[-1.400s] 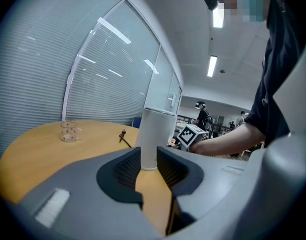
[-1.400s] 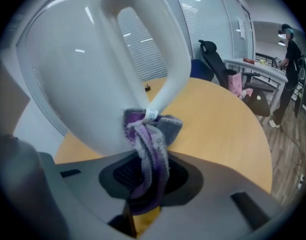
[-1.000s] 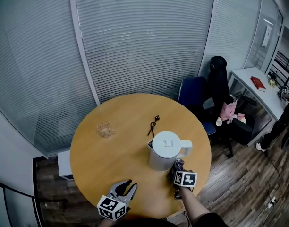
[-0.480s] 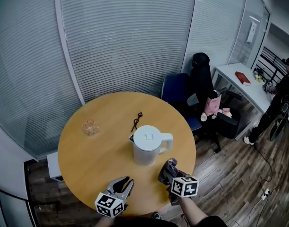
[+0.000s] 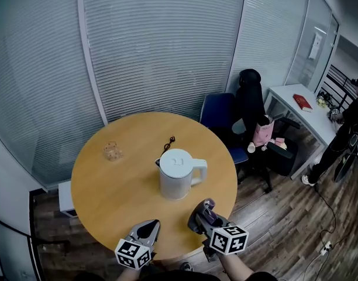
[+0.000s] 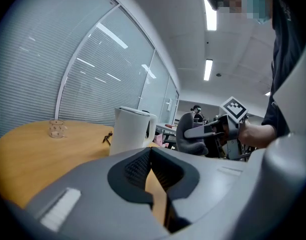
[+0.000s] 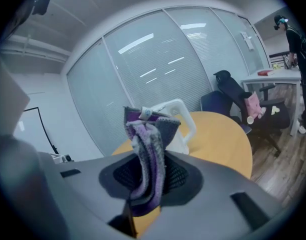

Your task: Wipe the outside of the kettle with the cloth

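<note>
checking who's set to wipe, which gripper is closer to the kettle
Right. The right gripper, shut on the cloth, sits just off the kettle on its handle side; the left gripper hangs farther back, near the table edge.

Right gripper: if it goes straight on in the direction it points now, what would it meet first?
Most likely the white kettle, near its handle. The right gripper, shut on the cloth, points at it over bare table. The cloth would probably touch before the jaws, though depth is unclear.
</note>
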The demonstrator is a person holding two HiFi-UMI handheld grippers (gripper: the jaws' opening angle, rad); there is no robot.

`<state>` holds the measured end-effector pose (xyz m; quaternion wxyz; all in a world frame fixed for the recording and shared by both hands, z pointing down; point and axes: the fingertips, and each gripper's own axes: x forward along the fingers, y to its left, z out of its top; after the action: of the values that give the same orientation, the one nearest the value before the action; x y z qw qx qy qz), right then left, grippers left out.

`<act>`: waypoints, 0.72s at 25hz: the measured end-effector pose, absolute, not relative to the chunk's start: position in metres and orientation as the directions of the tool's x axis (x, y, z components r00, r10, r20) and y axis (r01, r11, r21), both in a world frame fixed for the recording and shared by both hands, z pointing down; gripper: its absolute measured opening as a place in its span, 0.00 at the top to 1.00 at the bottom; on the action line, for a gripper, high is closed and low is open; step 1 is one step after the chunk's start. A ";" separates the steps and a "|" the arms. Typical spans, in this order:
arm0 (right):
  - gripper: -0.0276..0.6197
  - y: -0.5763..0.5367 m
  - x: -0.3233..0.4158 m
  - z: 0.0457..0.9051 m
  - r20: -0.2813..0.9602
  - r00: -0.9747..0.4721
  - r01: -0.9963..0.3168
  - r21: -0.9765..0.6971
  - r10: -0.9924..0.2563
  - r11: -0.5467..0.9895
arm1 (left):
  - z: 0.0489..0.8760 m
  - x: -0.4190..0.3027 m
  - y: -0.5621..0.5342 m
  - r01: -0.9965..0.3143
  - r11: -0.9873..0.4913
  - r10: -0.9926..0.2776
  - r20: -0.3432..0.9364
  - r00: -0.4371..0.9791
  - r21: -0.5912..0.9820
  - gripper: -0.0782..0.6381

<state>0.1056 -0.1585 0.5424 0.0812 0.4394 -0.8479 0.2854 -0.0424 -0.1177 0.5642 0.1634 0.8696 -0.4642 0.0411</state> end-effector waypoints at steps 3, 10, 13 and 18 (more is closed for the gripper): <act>0.81 -0.148 0.108 0.532 0.357 -0.628 -0.769 -0.424 -0.691 0.479 | 0.564 -0.039 -0.106 -0.837 -0.488 -0.812 0.224 0.539 0.247 0.88; 0.81 -0.123 0.119 0.516 0.314 -0.671 -0.731 -0.434 -0.671 0.527 | 0.564 -0.028 -0.085 -0.867 -0.436 -0.845 0.220 0.487 0.242 0.88; 0.81 -0.113 0.125 0.513 0.308 -0.685 -0.720 -0.428 -0.660 0.546 | 0.564 -0.022 -0.077 -0.873 -0.424 -0.854 0.214 0.474 0.243 0.88; 0.81 -0.101 0.133 0.513 0.308 -0.702 -0.706 -0.416 -0.642 0.573 | 0.564 -0.012 -0.065 -0.876 -0.414 -0.861 0.205 0.465 0.247 0.88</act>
<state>0.1326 -0.1009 0.5134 0.0617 0.3808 -0.8847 0.2616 -0.0116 -0.0654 0.5636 0.1609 0.8406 -0.5167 0.0229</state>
